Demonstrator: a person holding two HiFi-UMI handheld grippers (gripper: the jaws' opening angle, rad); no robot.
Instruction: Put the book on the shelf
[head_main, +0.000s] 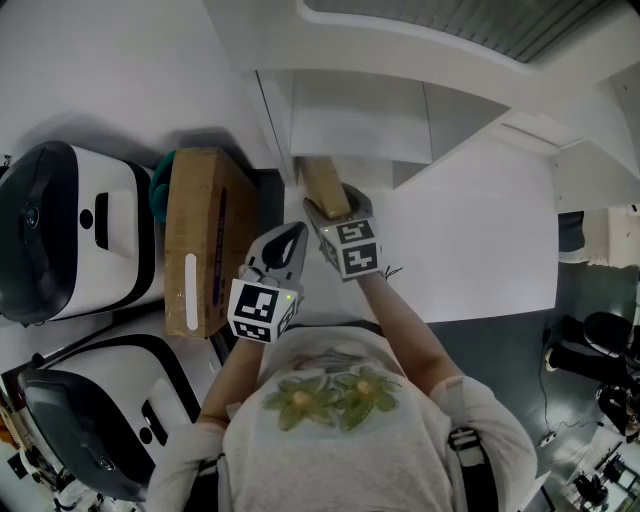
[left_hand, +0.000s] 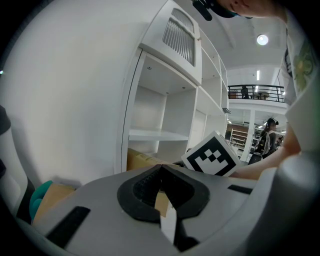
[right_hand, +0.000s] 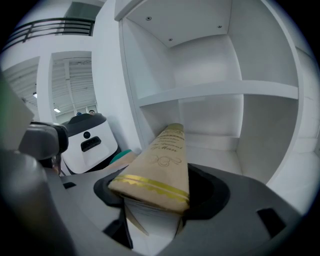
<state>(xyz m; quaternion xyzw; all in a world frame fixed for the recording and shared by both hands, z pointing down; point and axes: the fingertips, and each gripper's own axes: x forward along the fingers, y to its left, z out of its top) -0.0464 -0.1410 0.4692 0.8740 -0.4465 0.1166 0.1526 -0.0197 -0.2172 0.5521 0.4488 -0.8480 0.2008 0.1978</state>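
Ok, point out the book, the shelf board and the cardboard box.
book (right_hand: 161, 165): right gripper view, on its tan cover.
shelf board (right_hand: 215, 91): right gripper view, on its front edge.
cardboard box (head_main: 197, 212): head view, on its top face.

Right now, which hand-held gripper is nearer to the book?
Right. The book lies between the jaws of the right hand-held gripper. The left hand-held gripper is further back, shut, apart from the book.

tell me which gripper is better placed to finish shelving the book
Right. The right gripper has the book between its fingers, pointing into the shelf compartment straight ahead. The left gripper is shut, holds nothing and sits farther from the shelf.
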